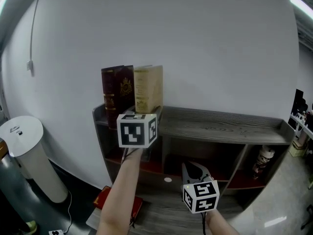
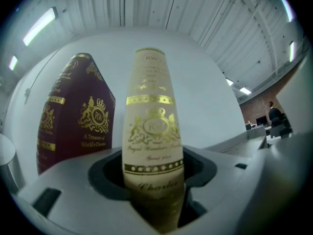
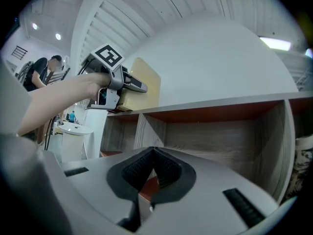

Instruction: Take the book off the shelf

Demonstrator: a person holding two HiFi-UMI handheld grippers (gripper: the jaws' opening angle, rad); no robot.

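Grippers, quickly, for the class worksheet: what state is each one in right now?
Left gripper: jaws shut on the cream book.
Right gripper: jaws shut, holding nothing.

The book stands atop the shelf's left end, just right of a second book, between the left gripper's jaws, the right gripper lower in front.

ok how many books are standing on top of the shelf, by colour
maroon book: 1
cream book: 1
total: 2
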